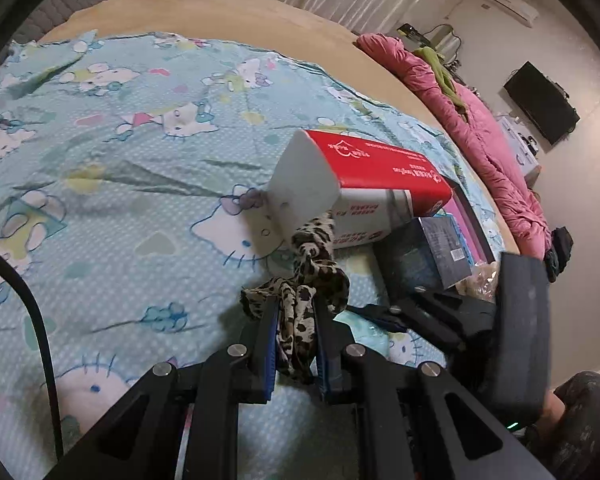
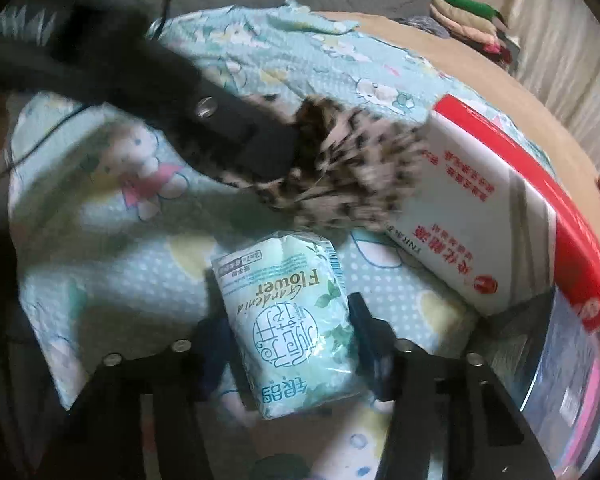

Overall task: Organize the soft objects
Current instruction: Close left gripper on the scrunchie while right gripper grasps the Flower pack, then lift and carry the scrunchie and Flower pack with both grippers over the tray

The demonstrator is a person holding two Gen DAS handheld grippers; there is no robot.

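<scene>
Leopard-print cloth point(image 1: 300, 312) in my left claw point(image 1: 296, 344), tissue pack point(image 2: 292, 320) in my right: sorting looks midway.

My left claw is clamped on the cloth, lifted off the bed point(image 1: 112, 184). My right claw point(image 2: 288, 344) straddles the pack; I cannot tell if it grips. Ahead of both, the red-and-white box point(image 1: 364, 184) leans on the dark box point(image 1: 440, 248), apparently unsorted.

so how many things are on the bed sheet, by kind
Boxes: 2, the red and white box and the dark blue box
Soft packs: 1, the green tissue pack
Cloths: 1, the leopard-print cloth
Books: 1, the pink book
Total: 5
</scene>
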